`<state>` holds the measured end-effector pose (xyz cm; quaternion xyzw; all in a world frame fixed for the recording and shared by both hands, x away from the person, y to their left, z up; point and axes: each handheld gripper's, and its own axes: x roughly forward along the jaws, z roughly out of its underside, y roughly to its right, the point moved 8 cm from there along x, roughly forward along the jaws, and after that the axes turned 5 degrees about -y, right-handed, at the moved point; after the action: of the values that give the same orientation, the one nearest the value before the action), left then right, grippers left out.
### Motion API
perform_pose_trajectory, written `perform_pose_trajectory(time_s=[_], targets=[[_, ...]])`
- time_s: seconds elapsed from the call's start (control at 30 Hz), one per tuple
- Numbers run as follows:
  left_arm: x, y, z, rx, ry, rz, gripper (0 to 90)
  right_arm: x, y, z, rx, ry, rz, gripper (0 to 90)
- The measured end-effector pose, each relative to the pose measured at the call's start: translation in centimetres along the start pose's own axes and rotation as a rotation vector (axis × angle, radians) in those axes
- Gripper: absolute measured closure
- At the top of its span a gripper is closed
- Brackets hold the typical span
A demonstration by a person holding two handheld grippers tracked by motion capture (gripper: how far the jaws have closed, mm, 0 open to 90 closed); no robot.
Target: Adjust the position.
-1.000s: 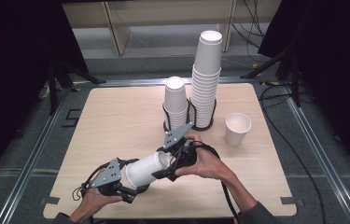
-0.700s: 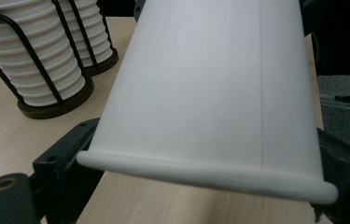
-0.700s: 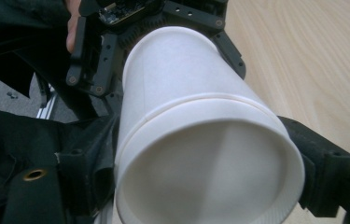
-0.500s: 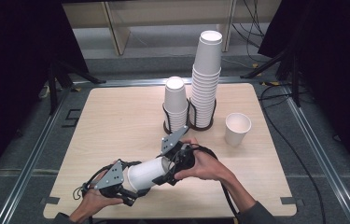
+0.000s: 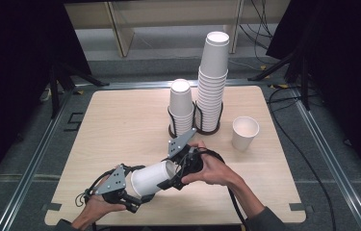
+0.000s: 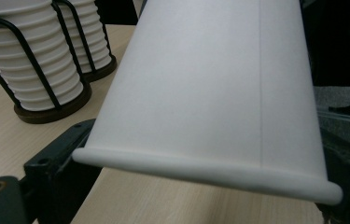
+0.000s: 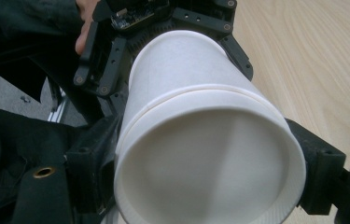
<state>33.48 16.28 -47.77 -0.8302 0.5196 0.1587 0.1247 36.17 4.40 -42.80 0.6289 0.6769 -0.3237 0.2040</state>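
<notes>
A white paper cup [image 5: 149, 177] lies on its side above the table's front edge, held between my two grippers. My left gripper [image 5: 137, 190] is at its mouth end. In the left gripper view the rolled rim [image 6: 200, 172] spans from one jaw to the other and touches both, though these jaws have just been opening. My right gripper [image 5: 175, 175] is shut on the base end. In the right gripper view the recessed bottom of the cup [image 7: 205, 163] faces the camera with a black jaw tight against each side. A hand holds each gripper.
Behind the hands stand two black wire holders, one with a short cup stack [image 5: 180, 108] and one with a tall stack [image 5: 212, 82]. A single cup [image 5: 244, 132] stands upright to their right. The wooden table [image 5: 115, 125] ends in a metal frame.
</notes>
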Motion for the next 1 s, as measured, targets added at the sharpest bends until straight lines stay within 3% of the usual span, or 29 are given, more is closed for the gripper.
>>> perform_pose_trajectory(time_s=[0.03,0.43,0.47,0.5,0.6,1.0], targets=[[0.1,0.0,-0.2,-0.004,0.026,0.002,6.1,-0.1,0.0,0.0,0.003,0.009,-0.006,23.7],[-0.6,-0.3,-0.9,-0.036,0.088,-0.013,4.6,-0.7,0.2,-0.4,0.016,0.077,-0.023,23.8],[-0.7,-0.4,-1.0,-0.044,0.087,-0.017,4.5,-0.8,0.1,-0.3,0.050,0.073,-0.029,23.8],[-0.8,-0.4,-1.1,-0.053,0.096,-0.018,4.4,-0.8,0.4,-0.4,0.020,0.089,-0.025,23.8],[-0.9,-0.5,-1.3,-0.059,0.113,-0.024,4.4,-1.1,0.6,-0.5,0.024,0.115,-0.029,23.8],[-1.6,-1.2,-2.0,-0.138,0.189,-0.056,6.5,-2.3,1.4,-0.6,0.078,0.240,-0.047,24.1]])
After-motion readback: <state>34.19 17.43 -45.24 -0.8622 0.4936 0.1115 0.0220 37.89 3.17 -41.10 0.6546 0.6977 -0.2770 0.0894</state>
